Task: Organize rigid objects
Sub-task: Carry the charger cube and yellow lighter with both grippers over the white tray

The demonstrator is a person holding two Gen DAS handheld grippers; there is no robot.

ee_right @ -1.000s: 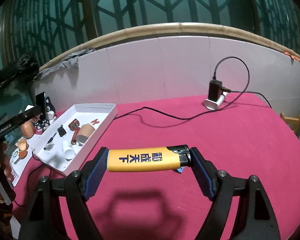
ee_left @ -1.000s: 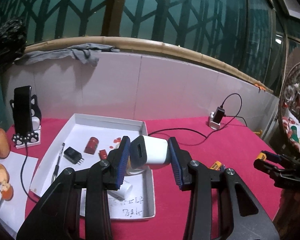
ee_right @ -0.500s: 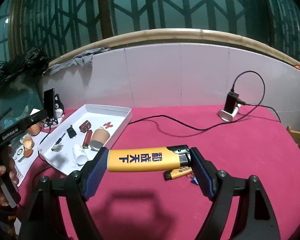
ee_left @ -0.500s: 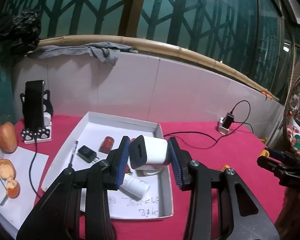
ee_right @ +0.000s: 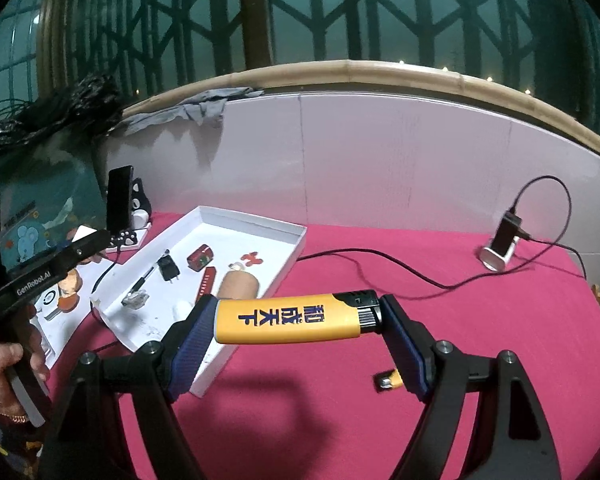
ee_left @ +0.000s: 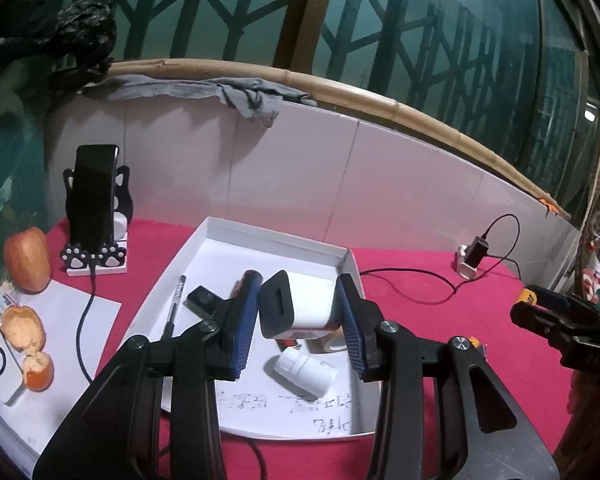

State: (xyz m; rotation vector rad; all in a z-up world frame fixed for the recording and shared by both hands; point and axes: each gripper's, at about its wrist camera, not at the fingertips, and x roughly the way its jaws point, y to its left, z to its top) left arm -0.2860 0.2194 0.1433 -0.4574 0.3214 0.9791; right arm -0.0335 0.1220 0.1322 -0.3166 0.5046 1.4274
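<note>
My left gripper (ee_left: 298, 314) is shut on a white cube charger (ee_left: 310, 306) with a black face, held above the near right part of the white tray (ee_left: 276, 238). Below it in the tray lie a white bottle (ee_left: 304, 372), a pen (ee_left: 174, 308) and a black plug (ee_left: 202, 300). My right gripper (ee_right: 296, 316) is shut endwise on a yellow lighter (ee_right: 292, 318), crosswise over the red cloth just right of the tray (ee_right: 256, 222). That tray also holds a red can (ee_right: 200, 257), a red stick (ee_right: 206, 282) and a brown cylinder (ee_right: 238, 286).
A small yellow lighter (ee_right: 388, 381) lies on the red cloth under the right finger. A phone on a cat stand (ee_left: 94, 200) and an apple (ee_left: 27, 260) sit left of the tray. A plugged charger (ee_right: 504, 240) trails a black cable across the cloth. A hand (ee_right: 4, 360) grips the left tool.
Both grippers have moved left toward the tray with their loads. The charger now hangs over the tray's inside, and the lighter has come up to the tray's right rim.
</note>
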